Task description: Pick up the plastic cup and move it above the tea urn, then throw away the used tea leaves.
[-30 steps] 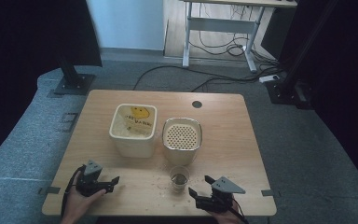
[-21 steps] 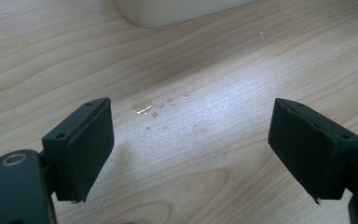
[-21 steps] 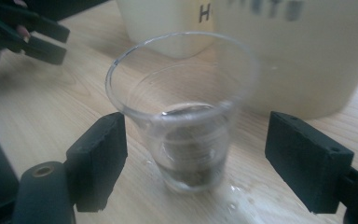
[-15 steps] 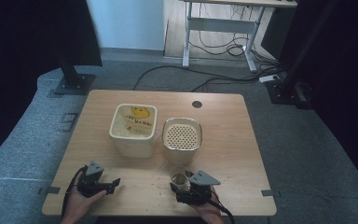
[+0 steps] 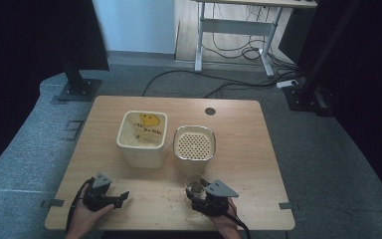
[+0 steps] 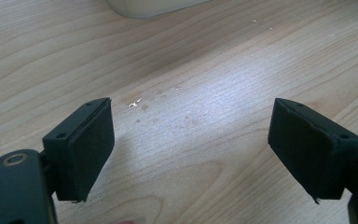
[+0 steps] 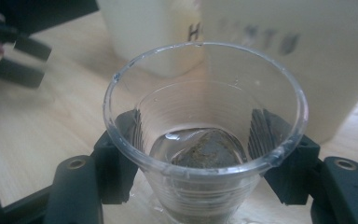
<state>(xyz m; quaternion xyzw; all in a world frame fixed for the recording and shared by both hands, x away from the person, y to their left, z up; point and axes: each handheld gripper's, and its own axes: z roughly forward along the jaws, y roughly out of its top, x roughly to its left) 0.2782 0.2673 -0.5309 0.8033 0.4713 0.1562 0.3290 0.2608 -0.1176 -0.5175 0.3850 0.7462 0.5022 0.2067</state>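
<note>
Now, left to right: left gripper point(image 5: 122, 195) low at 7 o'clock on the table point(image 5: 248, 149), near the front edge, jaws spread wide over bare wood, holding nothing, open room toward 3 o'clock. Square cream tub point(image 5: 143, 138) and perforated-lid container point(image 5: 194, 148) side by side mid-table, at 12 o'clock from the clear cup point(image 7: 205, 135). Right gripper point(image 7: 205, 140) at 5 o'clock, level, jaws just closing, pads pressed on cup walls; hand close behind at table edge.
</note>
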